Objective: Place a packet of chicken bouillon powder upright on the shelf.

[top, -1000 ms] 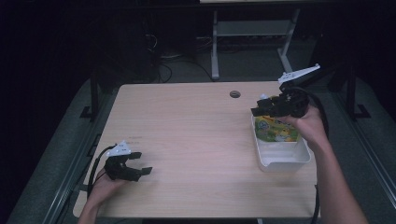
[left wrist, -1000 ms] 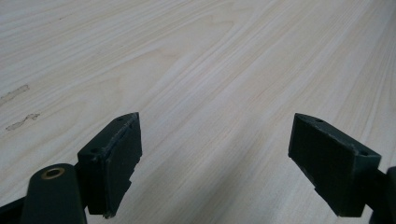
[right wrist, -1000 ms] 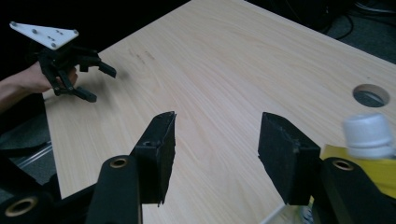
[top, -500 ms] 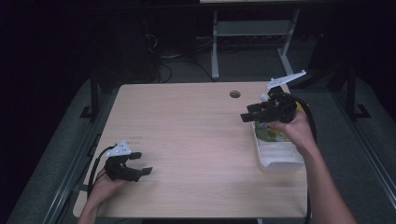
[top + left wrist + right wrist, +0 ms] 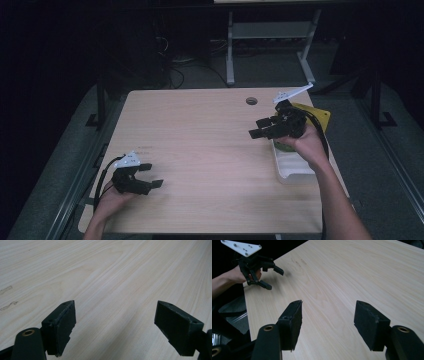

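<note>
At the tabletop's [image 5: 200, 150] right edge: right claw [image 5: 260, 131], jaws wide apart and just been opening, nothing between them.
Behind right claw: white tray [image 5: 292, 167] holding a green-yellow item [image 5: 281, 146], partly hidden by the hand; tray touches no jaw.
Beyond tray: yellow object [image 5: 320, 116].
Far across from right claw: left claw [image 5: 152, 175], jaws wide, empty, over bare wood.

The high view is dim — the room around the surface [image 5: 200, 150] sinks into near black, and fine detail is soft and grainy. Both gripper views are brighter and evenly lit, the wood grain sharp, with soft shadows beneath the dark jaws — no glare.
</note>
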Motion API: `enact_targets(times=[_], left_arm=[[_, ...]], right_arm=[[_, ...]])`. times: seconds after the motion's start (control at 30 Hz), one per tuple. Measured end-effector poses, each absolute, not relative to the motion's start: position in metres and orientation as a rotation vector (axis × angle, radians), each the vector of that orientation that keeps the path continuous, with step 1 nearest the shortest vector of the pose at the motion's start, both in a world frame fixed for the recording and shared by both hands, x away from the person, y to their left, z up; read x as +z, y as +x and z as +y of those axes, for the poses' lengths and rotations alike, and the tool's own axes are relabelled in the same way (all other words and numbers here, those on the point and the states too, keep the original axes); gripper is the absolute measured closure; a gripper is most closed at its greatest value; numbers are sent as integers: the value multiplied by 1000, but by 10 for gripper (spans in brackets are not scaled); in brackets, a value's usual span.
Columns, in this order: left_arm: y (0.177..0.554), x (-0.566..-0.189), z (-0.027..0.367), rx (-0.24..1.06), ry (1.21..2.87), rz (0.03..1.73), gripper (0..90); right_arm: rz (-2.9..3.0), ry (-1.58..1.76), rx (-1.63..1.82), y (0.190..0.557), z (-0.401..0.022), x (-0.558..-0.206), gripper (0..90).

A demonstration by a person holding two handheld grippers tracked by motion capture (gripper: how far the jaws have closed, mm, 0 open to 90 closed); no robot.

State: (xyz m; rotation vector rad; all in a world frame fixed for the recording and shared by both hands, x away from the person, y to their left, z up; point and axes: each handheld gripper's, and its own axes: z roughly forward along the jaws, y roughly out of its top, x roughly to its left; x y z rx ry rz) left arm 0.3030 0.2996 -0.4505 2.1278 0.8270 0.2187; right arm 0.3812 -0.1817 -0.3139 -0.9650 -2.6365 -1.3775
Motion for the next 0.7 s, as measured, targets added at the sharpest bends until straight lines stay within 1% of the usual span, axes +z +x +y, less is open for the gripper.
enact_targets(times=[0.7], left_arm=[[301, -450, 301, 220, 2130, 826, 171]], right_arm=[[-2651, -909, -1353, 371, -157, -336, 334]])
